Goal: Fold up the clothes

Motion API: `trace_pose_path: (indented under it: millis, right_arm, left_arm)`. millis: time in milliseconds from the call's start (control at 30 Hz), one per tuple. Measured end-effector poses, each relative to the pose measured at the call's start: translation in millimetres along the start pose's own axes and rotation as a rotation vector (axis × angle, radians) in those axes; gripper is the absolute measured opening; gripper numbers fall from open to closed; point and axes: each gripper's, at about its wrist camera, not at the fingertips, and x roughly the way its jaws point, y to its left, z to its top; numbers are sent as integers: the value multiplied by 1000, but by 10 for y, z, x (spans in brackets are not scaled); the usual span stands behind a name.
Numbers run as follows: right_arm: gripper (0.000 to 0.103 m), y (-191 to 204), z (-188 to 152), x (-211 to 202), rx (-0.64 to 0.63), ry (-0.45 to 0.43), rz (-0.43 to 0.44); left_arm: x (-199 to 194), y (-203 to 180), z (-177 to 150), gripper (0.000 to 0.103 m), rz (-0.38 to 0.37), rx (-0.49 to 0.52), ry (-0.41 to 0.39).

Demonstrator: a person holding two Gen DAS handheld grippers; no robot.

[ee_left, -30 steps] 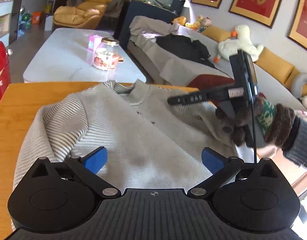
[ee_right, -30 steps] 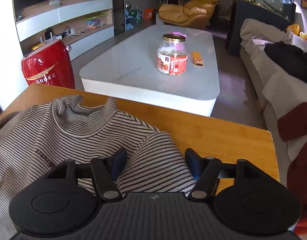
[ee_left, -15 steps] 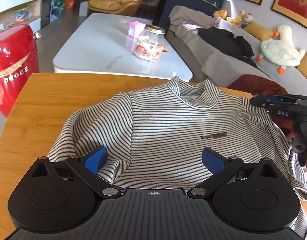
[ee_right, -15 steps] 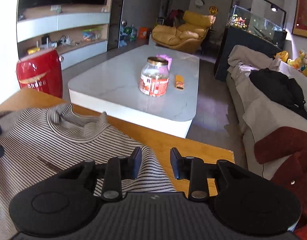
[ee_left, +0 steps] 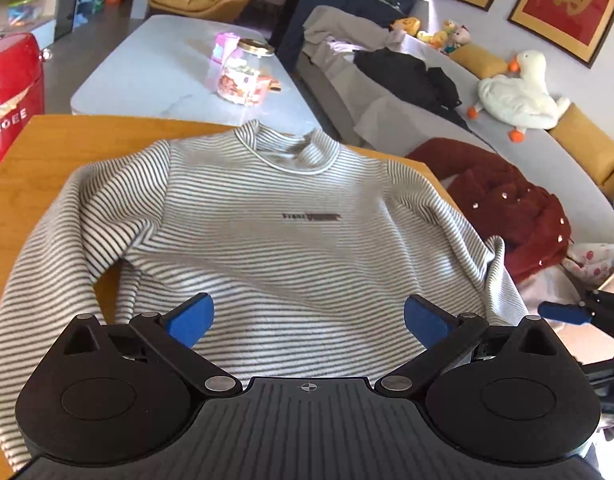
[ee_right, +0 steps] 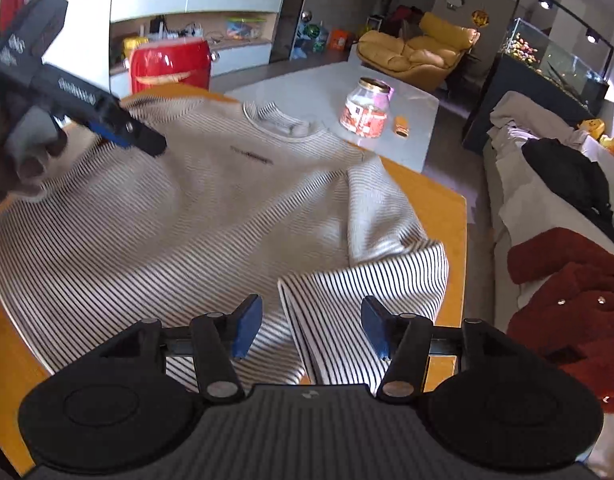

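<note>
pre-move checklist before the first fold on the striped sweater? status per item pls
1. Striped sweater lying front up on the wooden table: ok.
2. Body flat: ok.
3. Sleeves laid out: not ok, the sleeve by the right claw is doubled over.
4. Right claw free of cloth: ok; jaws just opened, sleeve between them unpinched.
5. Left claw open, empty: ok.
6. Hem position: cannot tell, hidden behind the claws.

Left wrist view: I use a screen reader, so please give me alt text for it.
A striped sweater lies front up, spread on a wooden table, collar away from the camera. The open left gripper hovers over its hem, holding nothing. The right gripper shows at the right edge; a sofa stands behind.
</note>
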Motion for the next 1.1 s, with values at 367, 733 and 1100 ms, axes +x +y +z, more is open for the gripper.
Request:
trace_pose_path:
  millis: [367, 733, 1100]
  right_arm:
    - [8, -1369, 741, -336, 268, -253, -349]
    - [7, -1016, 2018, -315, 320, -497, 67]
    - [6, -1, 2605, 467, 275, -406, 293]
  left_arm:
    - [-383, 168, -169, 103, 34, -18, -14]
    - [-685, 371, -213, 103, 72, -56, -58]
    - [-991, 595, -366, 103, 127, -109, -62]
